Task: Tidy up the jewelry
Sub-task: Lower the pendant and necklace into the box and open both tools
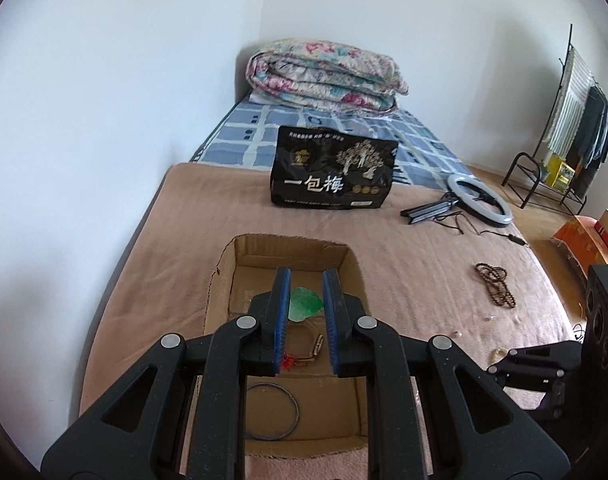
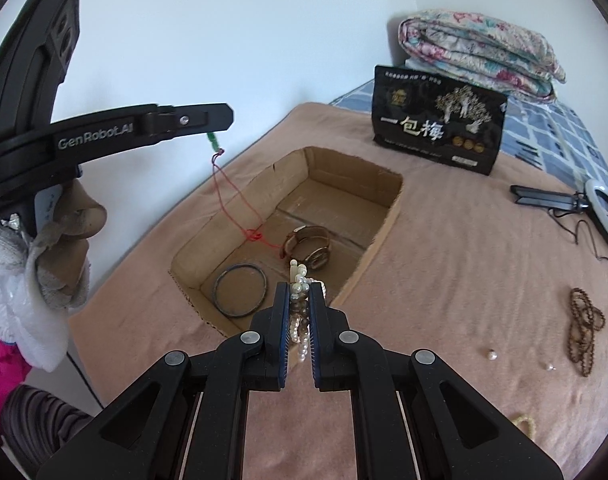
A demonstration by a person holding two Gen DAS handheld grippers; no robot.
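Left gripper (image 1: 306,280) over cardboard box (image 1: 354,258), green pendant (image 1: 304,304) between its pads. Box holds metal bangle (image 1: 272,412), watch (image 1: 312,346). Brown beads (image 1: 496,284) on blanket (image 1: 416,248).

- My left gripper (image 1: 306,312) blocks most of the green pendant (image 1: 304,306), so I can't make out its shape.
- The watch (image 1: 310,346) is mostly behind the fingers too.
- Ring light (image 2: 606,216) is cut off by the right edge.
- 2 tiny pale beads (image 2: 492,355) on the blanket (image 2: 444,264), too small to tell what they are.
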